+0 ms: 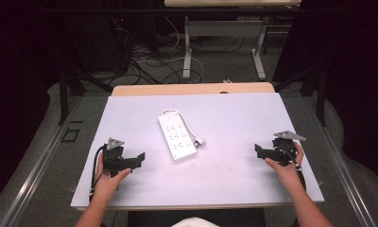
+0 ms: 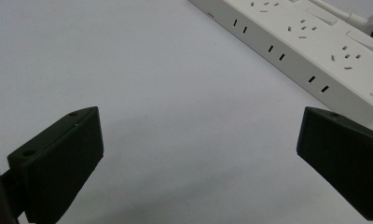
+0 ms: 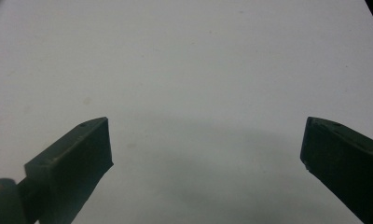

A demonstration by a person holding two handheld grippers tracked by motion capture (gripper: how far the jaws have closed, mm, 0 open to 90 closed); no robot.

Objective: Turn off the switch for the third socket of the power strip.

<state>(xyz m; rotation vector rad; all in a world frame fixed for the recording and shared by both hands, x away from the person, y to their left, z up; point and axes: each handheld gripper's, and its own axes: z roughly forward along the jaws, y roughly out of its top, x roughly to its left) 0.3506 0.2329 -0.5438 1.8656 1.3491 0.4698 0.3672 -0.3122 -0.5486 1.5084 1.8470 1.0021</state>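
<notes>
The power strip [image 1: 177, 138] lies flat near the centre of the white board [image 1: 234, 118], w/ its long side running away from the person and a bit to the left. Its white cable [image 1: 189, 126] loops from the far end down along the right side, and the plug [image 1: 199, 141] rests on the board just beside the strip's right edge. Nothing holds or touches the strip.

The left gripper [image 1: 139, 158] is on the left part of the board, near the person's edge, held in the left hand [image 1: 110, 176]. It points to the right, toward the strip, but stays apart from it. In the left gripper view its jaws are spread wide w/ only bare board between them, so it is released, grasping nothing; the strip [image 2: 310, 42] shows at the top right, beyond the jaw tips.

The right gripper [image 1: 258, 150] is on the right part of the board, held in the right hand [image 1: 286, 168], pointing left toward the strip and well apart from it. In the right gripper view its jaws also stand wide apart over bare board [image 3: 189, 70], released and empty.

Both grippers sit approx. level w/ the near end of the strip, one on each side.
</notes>
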